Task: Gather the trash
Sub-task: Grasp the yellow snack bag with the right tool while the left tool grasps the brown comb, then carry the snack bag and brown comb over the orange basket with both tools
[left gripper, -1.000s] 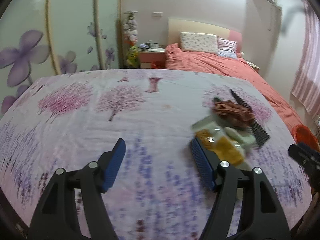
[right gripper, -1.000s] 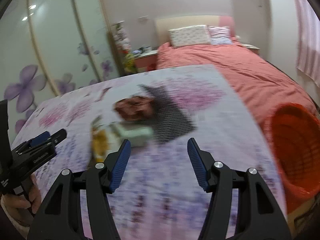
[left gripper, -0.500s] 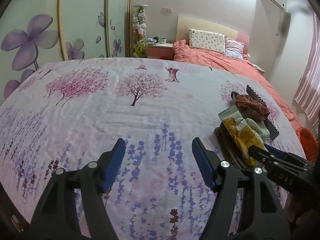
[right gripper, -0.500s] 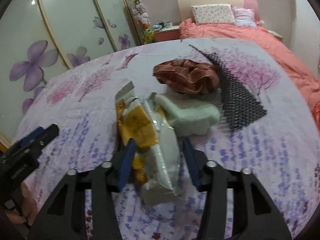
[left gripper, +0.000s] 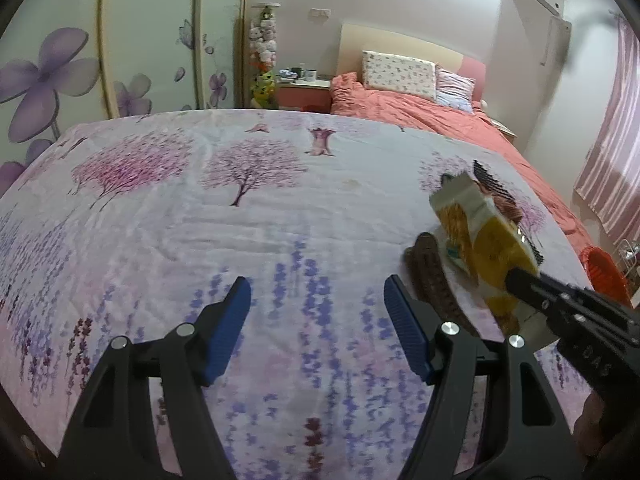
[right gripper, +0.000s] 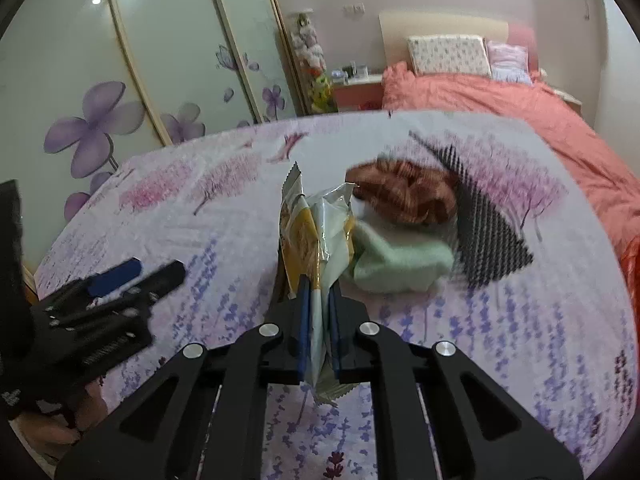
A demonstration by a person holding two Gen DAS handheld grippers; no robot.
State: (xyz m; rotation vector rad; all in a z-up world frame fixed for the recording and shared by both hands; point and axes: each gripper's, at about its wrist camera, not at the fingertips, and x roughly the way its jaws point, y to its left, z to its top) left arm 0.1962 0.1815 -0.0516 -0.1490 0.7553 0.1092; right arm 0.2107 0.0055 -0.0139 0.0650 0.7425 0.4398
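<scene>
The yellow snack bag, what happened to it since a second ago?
The right gripper came in, shut on the yellow snack bag and lifted it off the bedspread. The left gripper stayed open and empty. The brown cloth, green cloth and black mesh stayed put.

The right gripper is clamped tight, its two blue-padded fingers nearly together on a yellow-and-white snack wrapper held upright between them. The left gripper hangs to its left with jaws spread wide and nothing between its blue pads, pointing forward over the bedspread.
</scene>
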